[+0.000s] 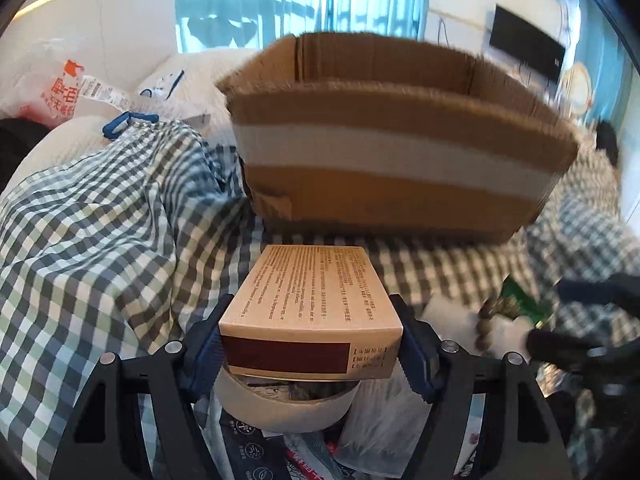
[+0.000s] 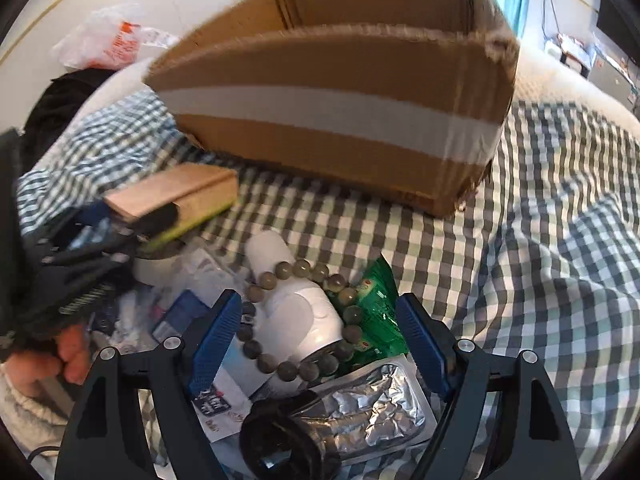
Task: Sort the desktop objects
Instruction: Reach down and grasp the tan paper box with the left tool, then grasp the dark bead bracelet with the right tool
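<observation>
My left gripper (image 1: pixel 310 346) is shut on a beige printed box (image 1: pixel 316 288) with a dark red band on its end, held above a roll of masking tape (image 1: pixel 280 408). In the right wrist view the same box (image 2: pixel 176 192) hangs tilted in the left gripper (image 2: pixel 132 220), in front of the open cardboard box (image 2: pixel 340 92). My right gripper (image 2: pixel 318 336) stands open over a white bottle (image 2: pixel 296 312) ringed by a grey bead bracelet (image 2: pixel 280 272). Its blue pads (image 2: pixel 216 336) flank the bottle without touching it.
The large cardboard box (image 1: pixel 392 152) with a white tape stripe sits on a checked cloth (image 1: pixel 100 220). A green packet (image 2: pixel 376 312), a foil blister pack (image 2: pixel 368 408), a black round object (image 2: pixel 280 448) and papers lie in the pile. A hand (image 2: pixel 44 364) is at the left.
</observation>
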`<state>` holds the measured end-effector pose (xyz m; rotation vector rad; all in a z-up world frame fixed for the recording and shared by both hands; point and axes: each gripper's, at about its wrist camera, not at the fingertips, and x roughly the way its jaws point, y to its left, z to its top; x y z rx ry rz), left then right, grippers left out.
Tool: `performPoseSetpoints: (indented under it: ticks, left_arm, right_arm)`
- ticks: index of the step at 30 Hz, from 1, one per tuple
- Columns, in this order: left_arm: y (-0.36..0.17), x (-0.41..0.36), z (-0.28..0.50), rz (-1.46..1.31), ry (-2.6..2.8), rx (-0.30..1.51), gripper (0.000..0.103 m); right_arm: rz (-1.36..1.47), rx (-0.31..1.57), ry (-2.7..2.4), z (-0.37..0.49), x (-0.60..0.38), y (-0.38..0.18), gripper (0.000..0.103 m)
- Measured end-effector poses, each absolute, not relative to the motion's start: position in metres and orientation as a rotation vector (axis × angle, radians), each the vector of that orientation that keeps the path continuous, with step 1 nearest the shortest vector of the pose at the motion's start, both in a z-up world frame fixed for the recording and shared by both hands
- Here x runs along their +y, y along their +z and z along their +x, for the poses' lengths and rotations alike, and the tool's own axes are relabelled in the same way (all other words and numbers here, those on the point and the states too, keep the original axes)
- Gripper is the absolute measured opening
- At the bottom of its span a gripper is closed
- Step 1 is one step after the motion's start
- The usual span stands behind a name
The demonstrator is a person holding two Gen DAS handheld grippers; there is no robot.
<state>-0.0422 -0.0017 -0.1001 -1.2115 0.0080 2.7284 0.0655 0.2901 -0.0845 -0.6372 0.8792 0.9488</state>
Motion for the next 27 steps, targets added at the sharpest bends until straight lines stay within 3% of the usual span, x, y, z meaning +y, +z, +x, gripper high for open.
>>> performPoseSetpoints:
  ticks: [6, 8, 12, 14, 27]
  left_arm:
    - [-0.106, -0.007, -0.047, -1.261, 2.698, -0.039, 0.076]
    - [-0.107, -0.004, -0.046, -1.247, 2.692, -0.014, 0.076]
    - [-0.108, -0.005, -0.043, -1.244, 2.684, -0.017, 0.076]
    - [-0.108, -0.006, -0.043, -1.241, 2.682, -0.022, 0.076]
    - [-0.11, -0.002, -0.041, -1.242, 2.678, -0.003, 0.076]
  right_arm:
    - [-0.598, 0.935, 0.909, 0.077, 0.291, -0.093, 0.076]
    - [-0.543, 0.952, 0.892, 0.089, 0.286, -0.09, 0.058]
    - [-0.472, 0.998, 0.898, 0.101, 0.28, -0.089, 0.055]
    - [-0.458, 0.995, 0.891, 0.102, 0.276, -0.088, 0.042]
    - [-0.503, 1.024, 0.886, 0.096, 0.265, -0.09, 0.03]
